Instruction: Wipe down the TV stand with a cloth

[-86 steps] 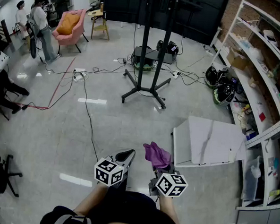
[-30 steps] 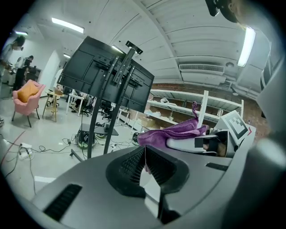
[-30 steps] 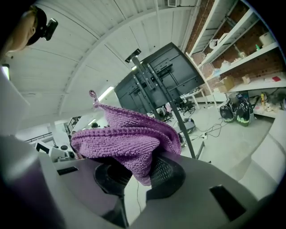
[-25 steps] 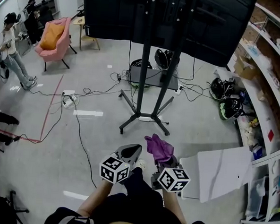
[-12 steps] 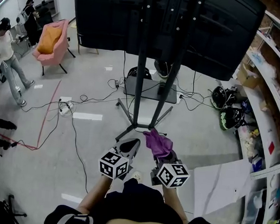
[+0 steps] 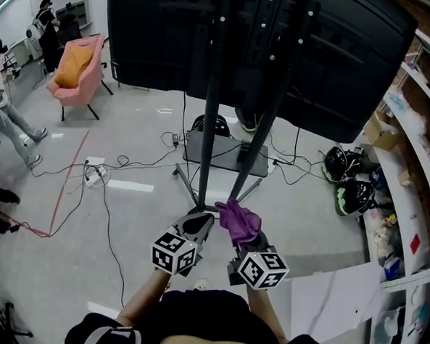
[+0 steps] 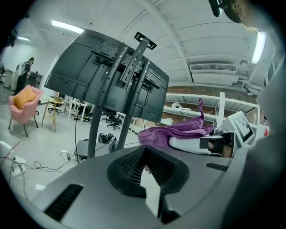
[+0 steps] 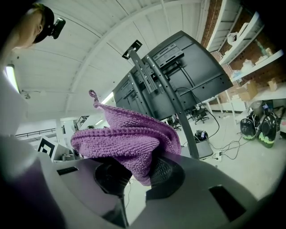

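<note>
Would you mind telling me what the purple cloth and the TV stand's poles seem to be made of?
The cloth: probably knitted microfibre, matte and fuzzy, with visible looped rows. The stand poles: likely black-painted metal, smooth, with pale fasteners dotted along them.

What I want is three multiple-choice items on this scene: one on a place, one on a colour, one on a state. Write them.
1. In the head view, the pink armchair stands:
A) upper left
B) lower right
C) bottom centre

2. The cloth is:
A) white
B) purple
C) yellow

3. The right gripper is:
A) open and empty
B) shut on a cable
C) shut on the cloth

Answers:
1 A: the armchair sits near the left edge, towards the top.
2 B: both gripper views show purple knit.
3 C: the right gripper view shows its jaws pinching the cloth.
</note>
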Demonstrator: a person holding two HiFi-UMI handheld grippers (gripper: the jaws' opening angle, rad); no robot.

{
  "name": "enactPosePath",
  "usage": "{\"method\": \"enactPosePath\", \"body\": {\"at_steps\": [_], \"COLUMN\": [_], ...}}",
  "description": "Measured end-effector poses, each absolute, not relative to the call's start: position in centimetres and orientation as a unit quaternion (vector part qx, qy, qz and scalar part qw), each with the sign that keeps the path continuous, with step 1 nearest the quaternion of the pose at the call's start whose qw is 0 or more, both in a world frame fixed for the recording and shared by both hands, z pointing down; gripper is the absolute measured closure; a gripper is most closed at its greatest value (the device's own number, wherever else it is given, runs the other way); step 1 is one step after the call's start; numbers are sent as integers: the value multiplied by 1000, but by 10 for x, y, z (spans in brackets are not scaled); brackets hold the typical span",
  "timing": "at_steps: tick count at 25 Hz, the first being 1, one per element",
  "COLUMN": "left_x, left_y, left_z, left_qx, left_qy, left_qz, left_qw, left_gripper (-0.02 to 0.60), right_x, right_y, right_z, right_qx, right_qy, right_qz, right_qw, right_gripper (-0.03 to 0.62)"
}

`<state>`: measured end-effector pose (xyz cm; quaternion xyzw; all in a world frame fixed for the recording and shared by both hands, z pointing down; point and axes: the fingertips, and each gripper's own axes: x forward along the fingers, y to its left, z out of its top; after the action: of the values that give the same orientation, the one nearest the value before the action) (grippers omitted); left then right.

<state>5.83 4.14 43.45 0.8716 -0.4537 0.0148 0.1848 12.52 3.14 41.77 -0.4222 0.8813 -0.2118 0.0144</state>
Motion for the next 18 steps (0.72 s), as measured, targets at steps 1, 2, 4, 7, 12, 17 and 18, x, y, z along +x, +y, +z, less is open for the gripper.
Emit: {"method": "enactPosePath", "body": {"at_steps": [1, 2, 4, 7, 12, 17, 18], "left_x": [57, 56, 52, 48, 45, 30, 25], "left_y": [36, 31, 22, 13, 3, -25, -32], "left_z": [436, 438, 441, 442, 439, 414, 407], "left_qx": [871, 869, 868, 865, 865, 858, 855], "left_qy": [-455, -457, -460, -462, -459, -470, -477], "left_qz": [16, 16, 18, 14, 35, 27, 25], "left_qw": [186, 187, 188, 194, 202, 204, 205], "left_gripper": [575, 575, 575, 575, 575, 575, 575], "right_x": [125, 125, 122, 120, 110, 97, 93], "right_y": [27, 23, 15, 5, -10, -36, -41], "right_z": [418, 418, 417, 416, 402, 360, 351], "right_qx": [-421, -420, -417, -414, -402, -392, -390], "right_qy": [881, 882, 884, 885, 891, 901, 903], "right_qz": [-213, -213, -211, -212, -212, -177, -172], "right_qw": [15, 15, 13, 11, 22, 48, 54], "right_gripper": [530, 530, 530, 530, 530, 530, 530]}}
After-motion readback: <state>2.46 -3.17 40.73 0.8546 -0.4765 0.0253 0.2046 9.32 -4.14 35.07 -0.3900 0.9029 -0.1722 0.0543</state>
